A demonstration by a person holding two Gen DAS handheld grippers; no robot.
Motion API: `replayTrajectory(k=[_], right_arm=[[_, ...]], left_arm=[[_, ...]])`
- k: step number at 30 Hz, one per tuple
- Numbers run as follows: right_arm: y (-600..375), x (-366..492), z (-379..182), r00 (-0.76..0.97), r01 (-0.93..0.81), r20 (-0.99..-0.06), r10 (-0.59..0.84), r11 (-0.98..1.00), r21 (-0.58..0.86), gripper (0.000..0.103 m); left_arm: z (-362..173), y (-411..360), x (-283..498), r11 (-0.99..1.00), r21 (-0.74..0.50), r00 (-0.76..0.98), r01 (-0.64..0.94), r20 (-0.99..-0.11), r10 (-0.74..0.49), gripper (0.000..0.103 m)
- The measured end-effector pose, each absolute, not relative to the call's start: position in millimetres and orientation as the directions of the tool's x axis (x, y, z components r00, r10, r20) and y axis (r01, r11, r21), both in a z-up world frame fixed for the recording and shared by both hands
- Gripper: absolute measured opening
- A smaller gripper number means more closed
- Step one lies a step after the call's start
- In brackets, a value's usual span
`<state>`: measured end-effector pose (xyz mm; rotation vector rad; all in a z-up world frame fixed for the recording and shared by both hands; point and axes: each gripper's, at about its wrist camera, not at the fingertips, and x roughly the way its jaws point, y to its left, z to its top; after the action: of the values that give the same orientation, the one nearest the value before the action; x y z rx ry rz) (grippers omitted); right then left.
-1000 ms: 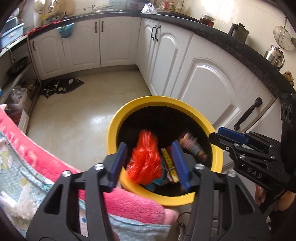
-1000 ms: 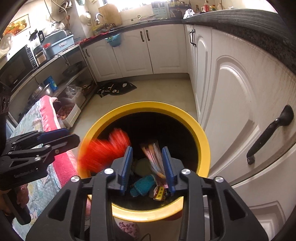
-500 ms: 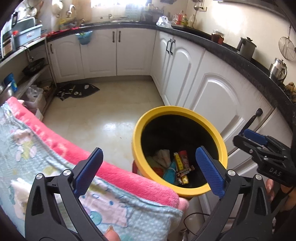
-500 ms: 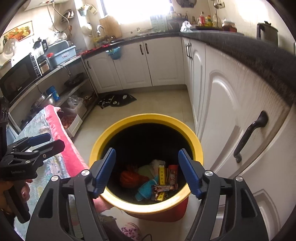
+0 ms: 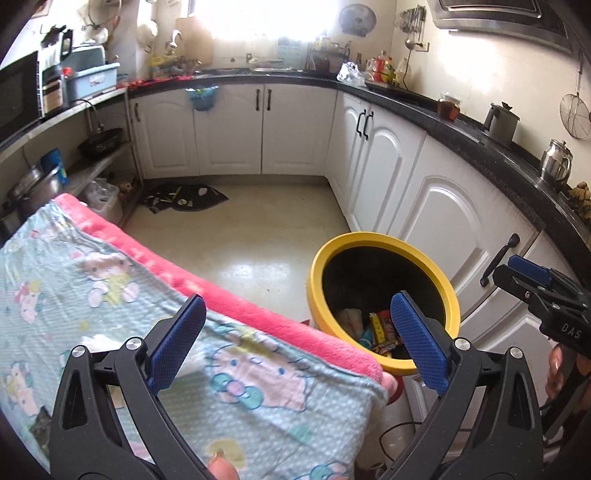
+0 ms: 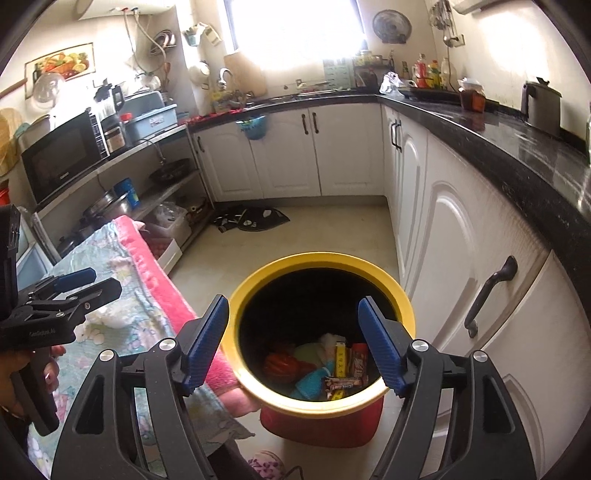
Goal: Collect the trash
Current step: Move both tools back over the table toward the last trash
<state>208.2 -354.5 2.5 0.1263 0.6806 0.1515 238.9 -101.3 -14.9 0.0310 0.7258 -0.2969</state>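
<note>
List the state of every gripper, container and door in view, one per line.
Left gripper: open, empty.
Right gripper: open, empty.
Yellow-rimmed red trash bin: upright, uncovered, partly filled.
Orange plastic bag: inside the bin.
Snack wrappers: inside the bin.
White cabinet doors: shut.
Black microwave: door shut.

Daylight is admitted through the blown-out window [image 6: 295,26]; glare is cast on the floor [image 5: 255,266], edges are bent and darkened by fisheye, focus is kept sharp throughout
</note>
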Motion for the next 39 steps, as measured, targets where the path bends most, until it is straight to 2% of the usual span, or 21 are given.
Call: replayTrajectory(k=[18,20,22,39], right_arm=[[-266,185,29,0.754,-0.298,-0.583,0.303,0.949,0.108,0.071],[-256,185,32,0.749,-0.321,-0.58,0.321,0.941,0.105,0.075],[-242,185,35,0.745,-0.35,-0.573,0.341,0.931,0.1,0.078],[-143,186,38,0.652,-0.568,-0.589,0.476,0.822,0.035,0.078]], left_arm=[[6,-19,185,0.987,-0.059,0.781,0.15,-0.605,-0.155,0.092],[8,-9,180,0.99,-0.052,0.787,0.135,-0.601,-0.139,0.092],[8,2,175,0.992,-0.046,0.791,0.118,-0.6,-0.122,0.092],[0,88,142,0.999,0.005,0.785,-0.043,-0.618,0.037,0.092]])
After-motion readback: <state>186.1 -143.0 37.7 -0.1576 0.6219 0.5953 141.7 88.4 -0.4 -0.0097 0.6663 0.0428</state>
